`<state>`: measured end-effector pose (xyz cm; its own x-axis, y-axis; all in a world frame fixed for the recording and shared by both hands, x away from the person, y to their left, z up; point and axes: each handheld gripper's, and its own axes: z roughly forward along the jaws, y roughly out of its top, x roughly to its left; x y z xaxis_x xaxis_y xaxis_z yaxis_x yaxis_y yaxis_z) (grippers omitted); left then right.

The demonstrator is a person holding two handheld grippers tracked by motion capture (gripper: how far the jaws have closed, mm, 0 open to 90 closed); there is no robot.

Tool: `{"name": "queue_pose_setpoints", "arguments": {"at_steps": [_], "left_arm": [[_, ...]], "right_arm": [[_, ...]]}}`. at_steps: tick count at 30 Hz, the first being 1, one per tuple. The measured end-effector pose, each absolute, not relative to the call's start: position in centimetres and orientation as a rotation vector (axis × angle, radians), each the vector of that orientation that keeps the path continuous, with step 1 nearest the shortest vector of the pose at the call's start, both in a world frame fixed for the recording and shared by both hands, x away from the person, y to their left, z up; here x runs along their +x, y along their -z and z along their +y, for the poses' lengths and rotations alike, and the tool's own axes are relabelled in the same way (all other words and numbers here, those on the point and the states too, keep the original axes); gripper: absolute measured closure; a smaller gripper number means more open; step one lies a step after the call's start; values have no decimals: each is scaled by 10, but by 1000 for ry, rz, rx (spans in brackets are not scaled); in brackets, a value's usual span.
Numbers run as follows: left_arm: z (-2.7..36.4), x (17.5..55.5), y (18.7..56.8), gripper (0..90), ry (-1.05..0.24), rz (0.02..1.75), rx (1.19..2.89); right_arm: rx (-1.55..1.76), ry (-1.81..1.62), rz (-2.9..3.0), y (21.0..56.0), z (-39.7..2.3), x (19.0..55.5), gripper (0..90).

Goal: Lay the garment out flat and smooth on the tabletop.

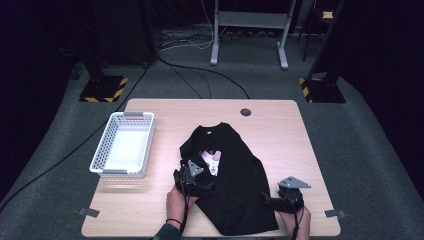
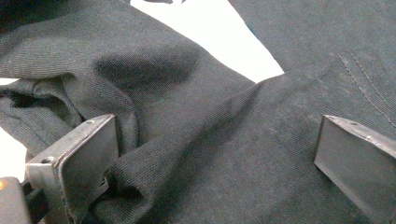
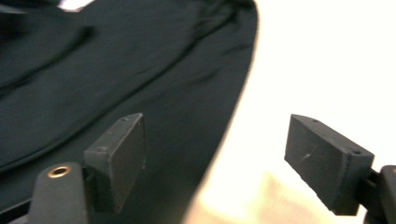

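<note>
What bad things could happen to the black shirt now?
1. The right claw is open over the edge of the black shirt, one pad over cloth and one over bare table. If it closes there, it might miss the cloth or catch only a thin bit that slips out.
2. The left claw is open with bunched folds between its pads. Closing there may grab several layers and leave the shirt creased.
</note>
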<state>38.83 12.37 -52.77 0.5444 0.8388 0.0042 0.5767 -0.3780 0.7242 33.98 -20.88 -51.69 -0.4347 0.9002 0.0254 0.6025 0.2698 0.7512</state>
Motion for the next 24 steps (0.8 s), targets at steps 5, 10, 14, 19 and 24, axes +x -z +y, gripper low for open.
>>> {"name": "queue_pose_setpoints", "arguments": {"at_steps": [5, 10, 14, 19, 24], "left_arm": [[126, 393, 528, 1, -481, 1109, 2109], [128, 398, 528, 1, -472, 1074, 2125], [130, 403, 528, 1, -460, 1052, 2134], [131, 405, 528, 2, -454, 1037, 2139], [132, 403, 527, 4, -450, 1052, 2127]], "right_arm": [[1377, -951, 2090, 524, -211, 369, 172], [1414, -934, 2069, 526, -213, 374, 169], [1440, -931, 2051, 527, -213, 370, 172], [1463, -918, 2024, 527, -212, 362, 177], [1461, -925, 2031, 527, -212, 363, 174]]}}
